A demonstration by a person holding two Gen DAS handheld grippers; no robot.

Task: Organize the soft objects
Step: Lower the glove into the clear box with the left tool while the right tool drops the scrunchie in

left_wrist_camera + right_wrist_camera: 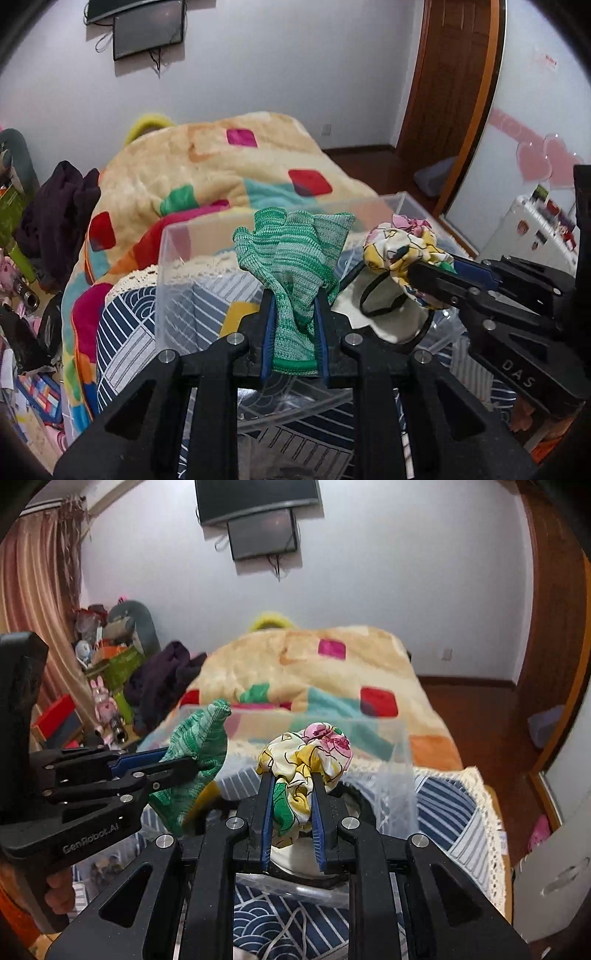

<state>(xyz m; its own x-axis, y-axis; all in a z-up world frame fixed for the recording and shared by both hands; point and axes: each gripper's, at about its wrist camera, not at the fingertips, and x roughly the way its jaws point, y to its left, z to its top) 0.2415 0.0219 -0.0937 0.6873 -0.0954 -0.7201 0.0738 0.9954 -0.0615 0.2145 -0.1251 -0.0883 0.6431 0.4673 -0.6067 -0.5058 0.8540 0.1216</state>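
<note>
Green knit glove (291, 266) is hanging pinched in the left gripper (294, 295) while the right gripper (292, 781) is clamping a floral cloth (306, 757), both over the clear bin (173, 266), so lowering inside before releasing seems wise.

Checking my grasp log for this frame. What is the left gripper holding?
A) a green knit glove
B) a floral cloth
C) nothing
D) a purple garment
A: in the left wrist view, the left gripper is shut on the green glove, while the floral cloth sits in the right gripper.
</note>
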